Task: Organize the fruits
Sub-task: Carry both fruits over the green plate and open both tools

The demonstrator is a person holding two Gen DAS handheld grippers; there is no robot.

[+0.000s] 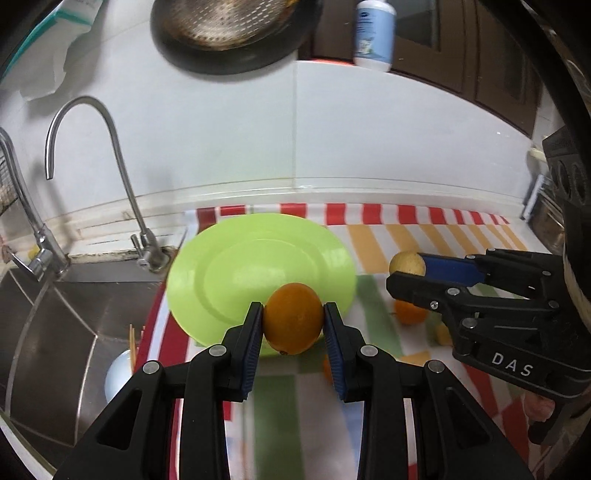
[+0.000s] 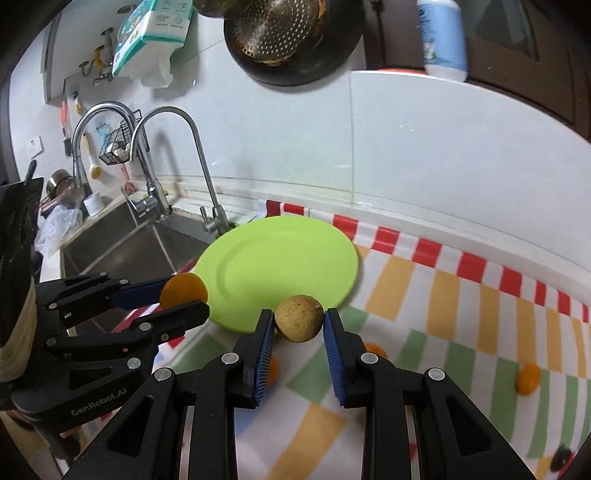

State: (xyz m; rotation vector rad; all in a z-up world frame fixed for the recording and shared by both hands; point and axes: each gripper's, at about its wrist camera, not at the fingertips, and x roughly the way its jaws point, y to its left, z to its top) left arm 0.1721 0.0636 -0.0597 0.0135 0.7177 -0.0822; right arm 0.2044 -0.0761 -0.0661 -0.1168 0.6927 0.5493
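My left gripper [image 1: 293, 321] is shut on an orange fruit [image 1: 293, 323], held just above the near rim of the green plate [image 1: 236, 273]. My right gripper [image 2: 299, 325] is shut on a round tan-brown fruit [image 2: 298, 318], near the plate's [image 2: 280, 258] front edge. The left view shows the right gripper [image 1: 410, 271] with the tan fruit [image 1: 406, 262] to the plate's right. The right view shows the left gripper [image 2: 184, 295] with the orange fruit [image 2: 183, 290] at the plate's left. More small orange fruits lie on the striped cloth [image 2: 528, 376], [image 1: 408, 314].
A steel sink [image 1: 55, 314] with two taps [image 1: 110, 147] lies left of the plate, a white bowl [image 1: 118, 373] inside it. A dark pan [image 1: 229, 33] and a bottle [image 1: 373, 33] hang above on the wall. The striped cloth [image 2: 443, 332] covers the counter.
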